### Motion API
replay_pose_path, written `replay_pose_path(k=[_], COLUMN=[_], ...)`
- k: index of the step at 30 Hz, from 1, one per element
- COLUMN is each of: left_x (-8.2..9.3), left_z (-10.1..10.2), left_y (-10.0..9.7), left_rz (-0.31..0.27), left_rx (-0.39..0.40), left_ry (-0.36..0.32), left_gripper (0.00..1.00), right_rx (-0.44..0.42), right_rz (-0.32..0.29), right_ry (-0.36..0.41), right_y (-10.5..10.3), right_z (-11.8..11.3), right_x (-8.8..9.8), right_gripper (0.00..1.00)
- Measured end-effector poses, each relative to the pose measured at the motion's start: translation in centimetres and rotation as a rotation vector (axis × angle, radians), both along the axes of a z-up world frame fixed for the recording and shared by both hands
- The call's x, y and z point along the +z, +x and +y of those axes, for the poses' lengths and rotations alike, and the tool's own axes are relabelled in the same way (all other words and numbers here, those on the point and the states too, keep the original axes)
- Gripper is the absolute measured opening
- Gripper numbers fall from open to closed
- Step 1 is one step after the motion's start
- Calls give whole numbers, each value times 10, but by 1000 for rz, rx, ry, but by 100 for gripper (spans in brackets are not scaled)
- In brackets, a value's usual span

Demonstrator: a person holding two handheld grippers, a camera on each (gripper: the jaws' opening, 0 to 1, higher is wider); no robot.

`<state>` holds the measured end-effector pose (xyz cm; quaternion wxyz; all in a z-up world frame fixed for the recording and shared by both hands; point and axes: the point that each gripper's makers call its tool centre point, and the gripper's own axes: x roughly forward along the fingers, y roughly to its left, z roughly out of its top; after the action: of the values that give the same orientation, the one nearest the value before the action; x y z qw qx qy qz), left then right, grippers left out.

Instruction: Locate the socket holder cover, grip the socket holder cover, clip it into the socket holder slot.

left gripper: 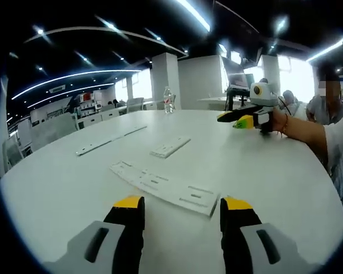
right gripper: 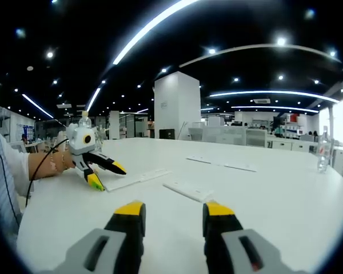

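Socket holder cover point(left gripper: 170, 147): flat white rectangular plate, smooth table point(left gripper: 263, 171).

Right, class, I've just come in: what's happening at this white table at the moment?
A person holds a claw in each hand above a white table. The left claw hangs open just short of a long white slotted strip. The right claw is open and empty too. A shorter white piece and another long strip lie further off. Nothing is gripped yet.
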<state>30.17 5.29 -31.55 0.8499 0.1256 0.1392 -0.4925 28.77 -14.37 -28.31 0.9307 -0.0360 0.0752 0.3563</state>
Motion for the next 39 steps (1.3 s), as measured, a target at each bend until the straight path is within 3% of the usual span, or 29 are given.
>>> replay_pose_path(k=[39], left_x=[-1], left_z=[3], left_y=[19], left_rz=[0], left_rx=[26], left_ry=[11], left_gripper=[41], right_rx=[-2], right_rz=[-2], right_ry=[-24], right_y=[1], right_z=[1], right_x=[-2], right_gripper=[40])
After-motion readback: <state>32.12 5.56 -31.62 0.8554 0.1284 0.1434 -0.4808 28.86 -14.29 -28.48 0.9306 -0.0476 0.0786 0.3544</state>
